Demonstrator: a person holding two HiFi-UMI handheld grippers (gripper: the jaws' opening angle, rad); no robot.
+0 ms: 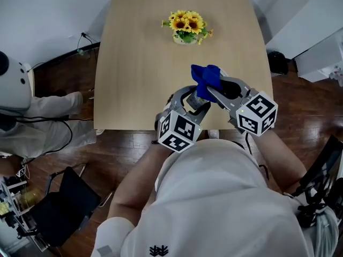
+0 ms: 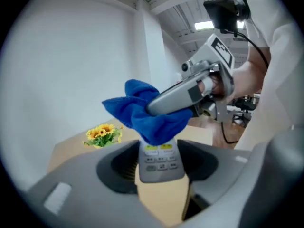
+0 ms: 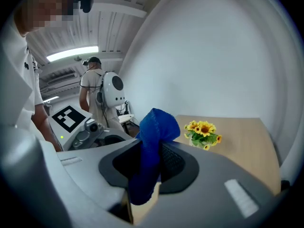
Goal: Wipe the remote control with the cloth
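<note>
Your left gripper (image 1: 194, 105) has the remote control (image 2: 159, 163) between its jaws: they stand partway closed, pressing on the sides of its near end, with the button face turned up toward that gripper's camera. Your right gripper (image 1: 214, 92) is clamped tight on the blue cloth (image 2: 142, 113), which is bunched between the pads, with a fat fold sticking out past the tips and a tail hanging below.

Both tools hang in the air over the near edge of the table (image 1: 139, 63), well apart from the sunflowers (image 1: 186, 27) at the far side. In the left gripper view the cloth covers the far end of the remote, and it looks to be resting on it, just above the two yellow-green buttons.

By my reading, you are in the wiping itself: remote held, cloth on it, most of the button face not yet covered.

The next stroke calls for drawing the cloth along the face toward the left jaws, with the bunched fold rather than the right gripper's tips doing the rubbing. Hold the remote firm, since only its near end is gripped and a hard push at the far end could lever it loose. Go lightly, then turn it to reach the sides and back
</note>
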